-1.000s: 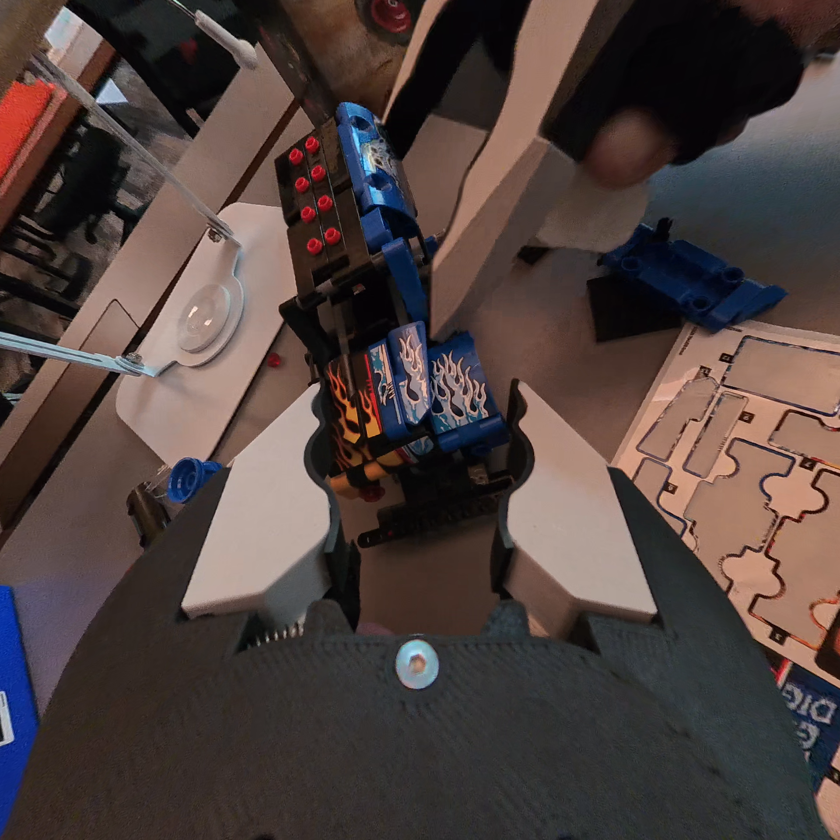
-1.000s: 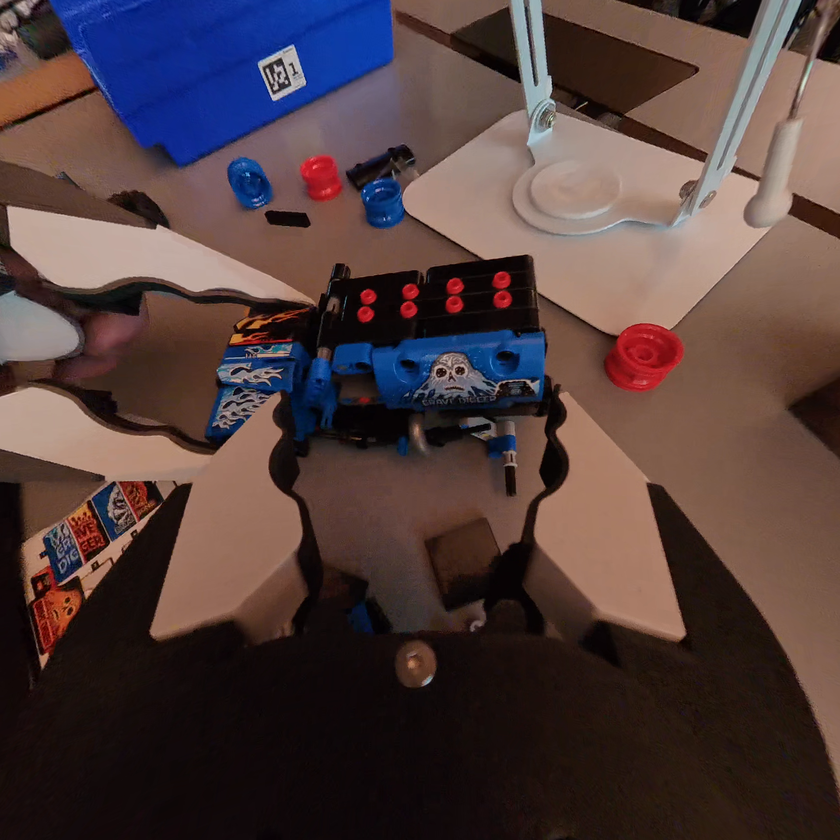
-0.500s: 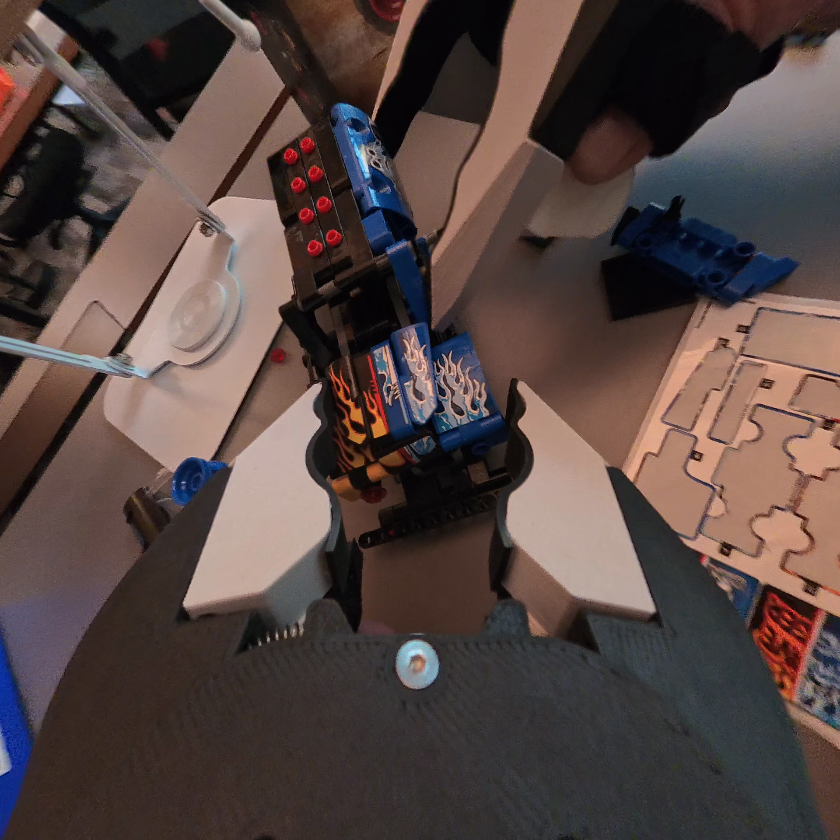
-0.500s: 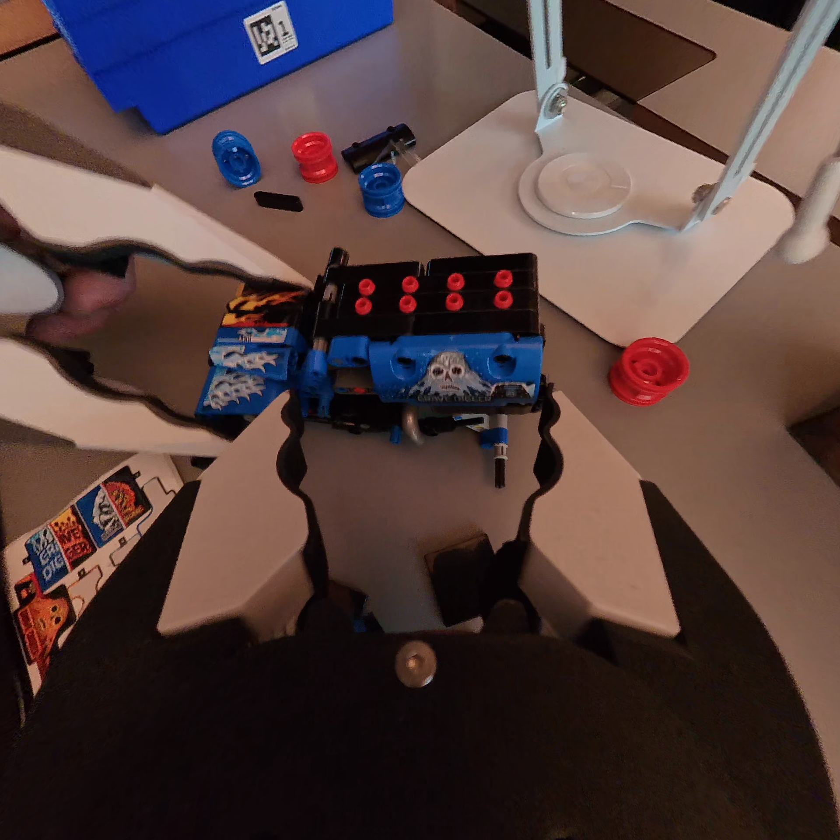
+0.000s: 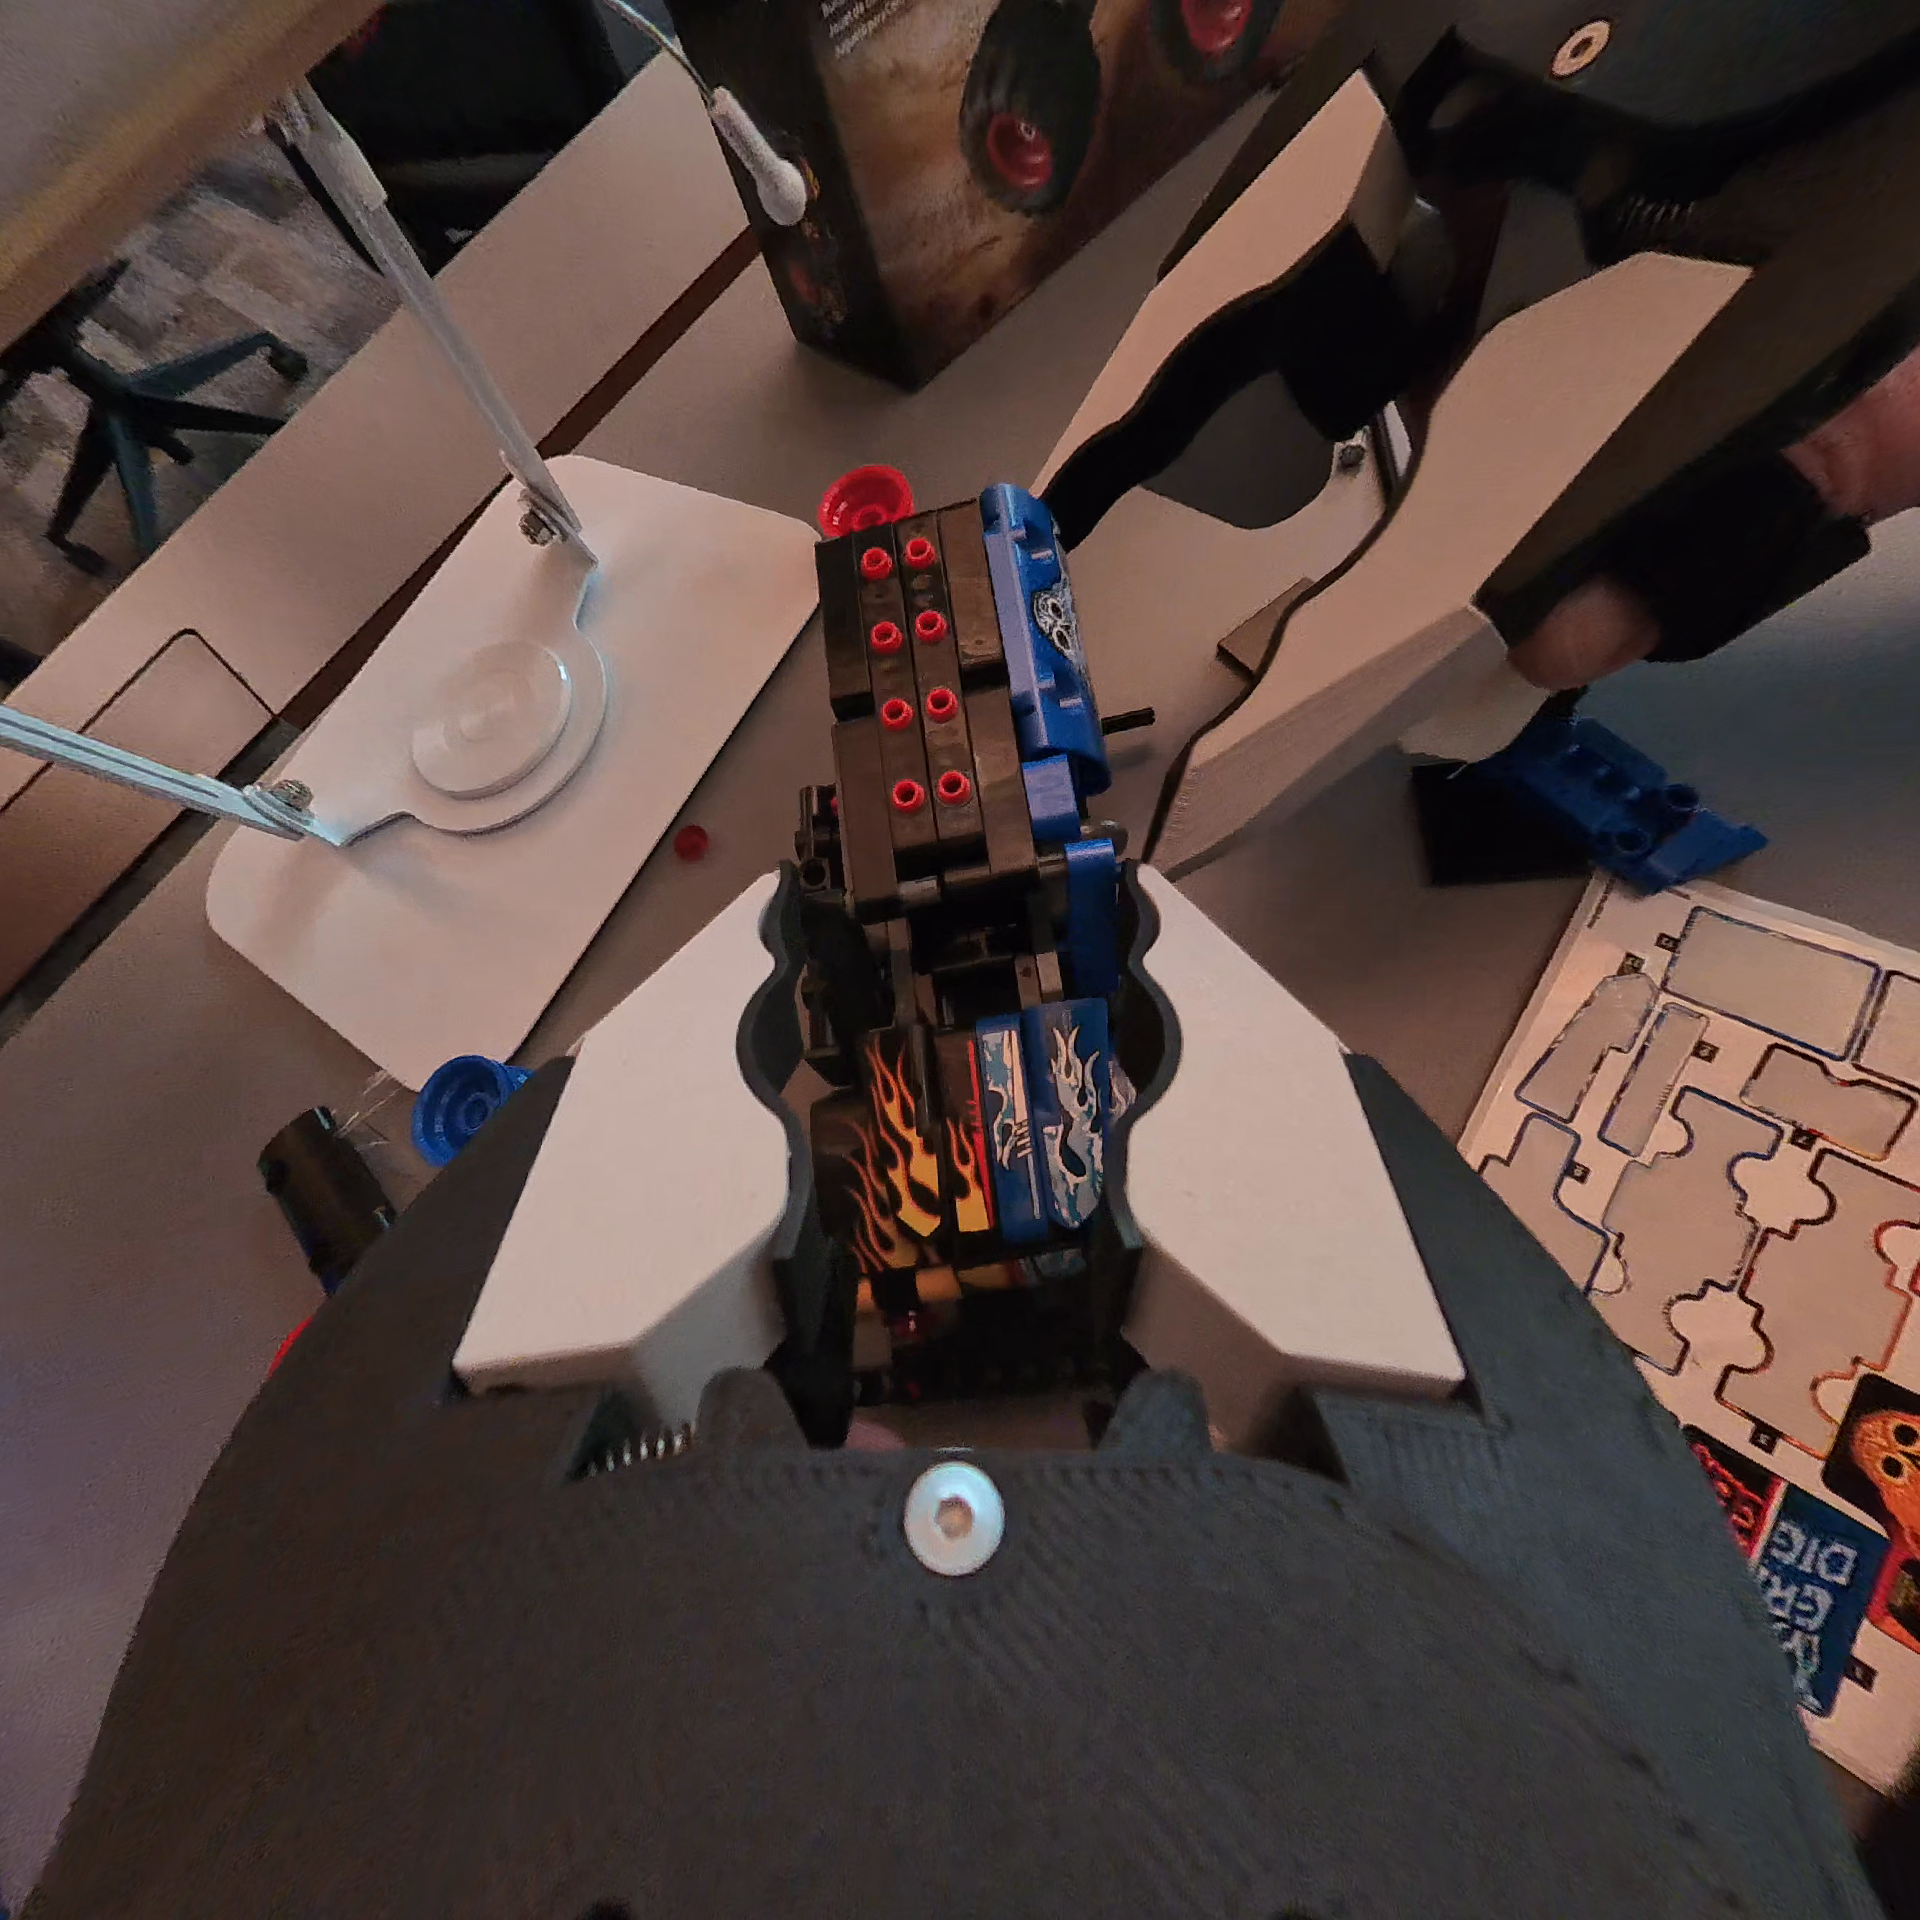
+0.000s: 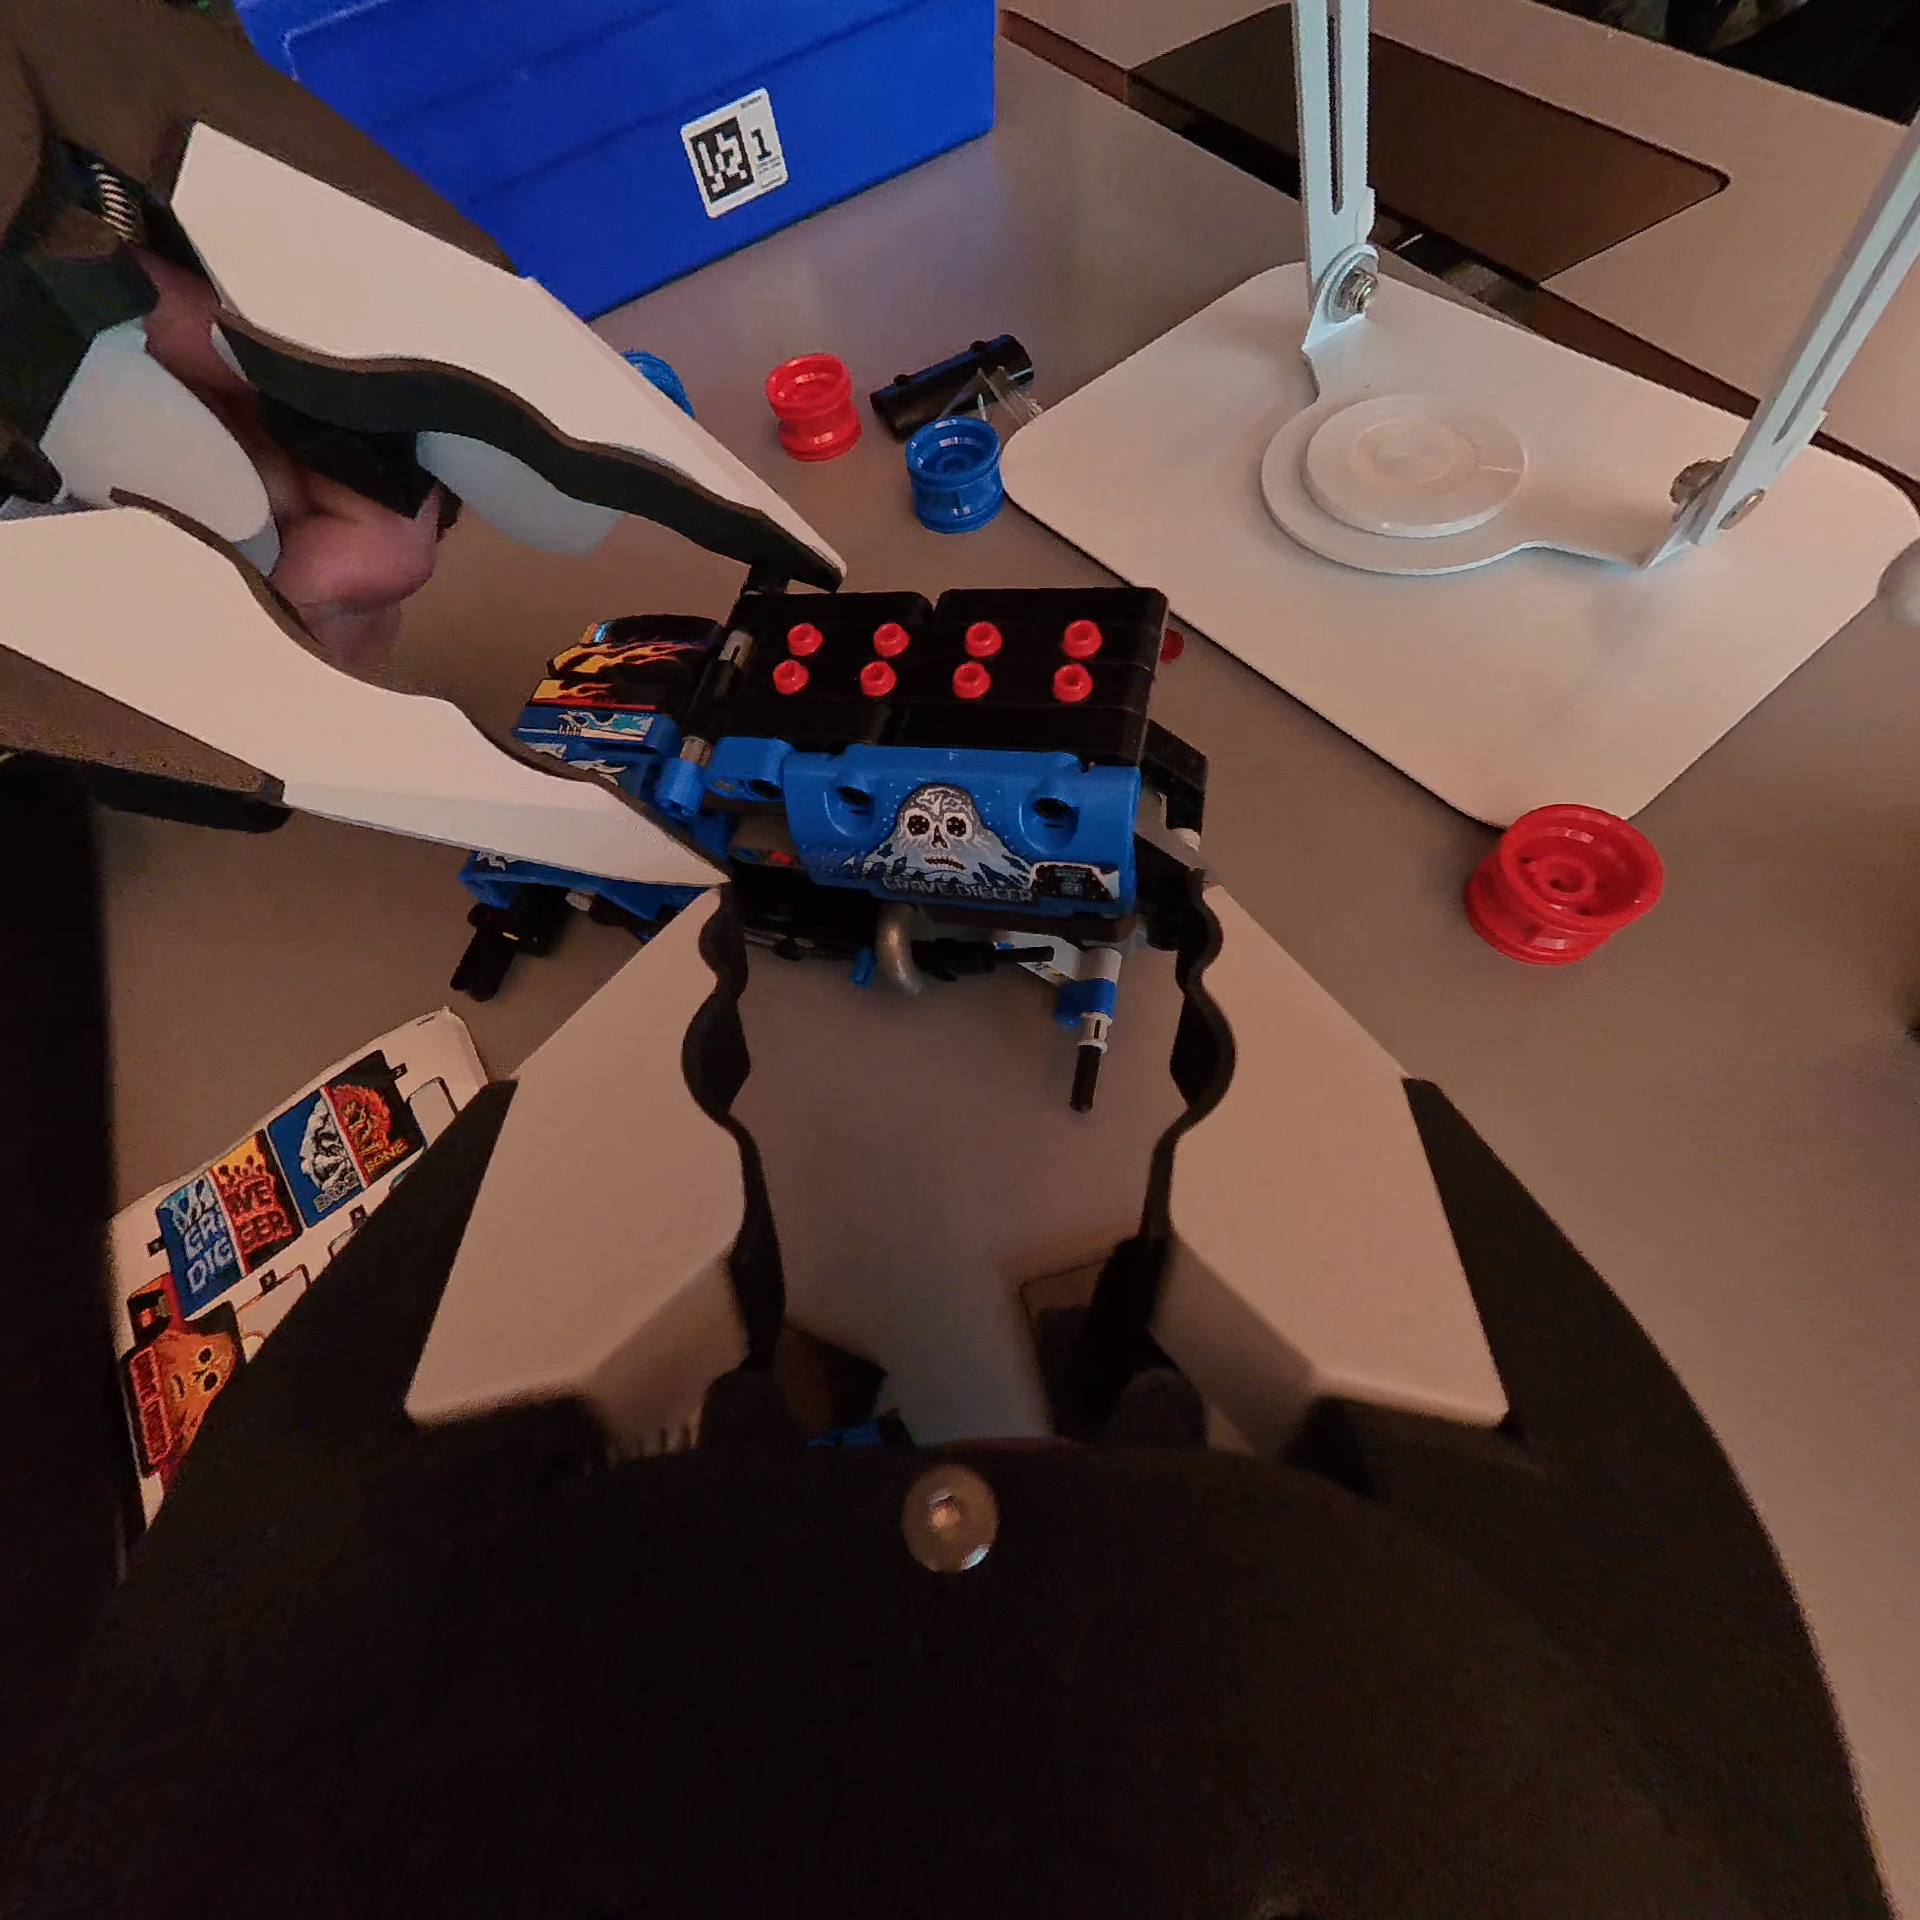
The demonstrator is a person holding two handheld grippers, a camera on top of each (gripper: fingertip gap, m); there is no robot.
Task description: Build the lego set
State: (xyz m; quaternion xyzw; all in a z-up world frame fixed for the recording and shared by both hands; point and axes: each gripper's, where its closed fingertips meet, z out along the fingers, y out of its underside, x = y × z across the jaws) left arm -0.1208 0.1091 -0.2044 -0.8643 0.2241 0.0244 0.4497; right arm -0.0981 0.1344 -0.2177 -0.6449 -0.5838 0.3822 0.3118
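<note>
A black and blue lego truck [image 6: 935, 727] with red studs on its bed lies on the table. It also shows in the left wrist view [image 5: 925, 727]. My left gripper [image 5: 956, 894] reaches over the truck's front end. Its fingers lie against both sides of the flame-stickered hood [image 5: 966, 1132]. From the right wrist view the left gripper [image 6: 764, 722] straddles the hood from the left. My right gripper [image 6: 961, 904] is open and empty. Its tips sit just at the truck's near side, by the skull sticker [image 6: 940, 831]. Its fingers [image 5: 1351, 707] show beside the truck in the left wrist view.
Loose rims lie around: red [image 6: 1564, 883], red [image 6: 812, 403], blue [image 6: 954, 473]. A white stand base [image 6: 1455, 582] is behind the truck, a blue bin [image 6: 623, 114] at the back left. A sticker sheet [image 5: 1714, 1143] and a blue part [image 5: 1600, 800] lie to the right. The set box [image 5: 935, 177] stands behind.
My left gripper has slid forward, so the hood now sits deep between its fingers. The truck now points straight away from it. The right gripper stays open at the truck's side.
</note>
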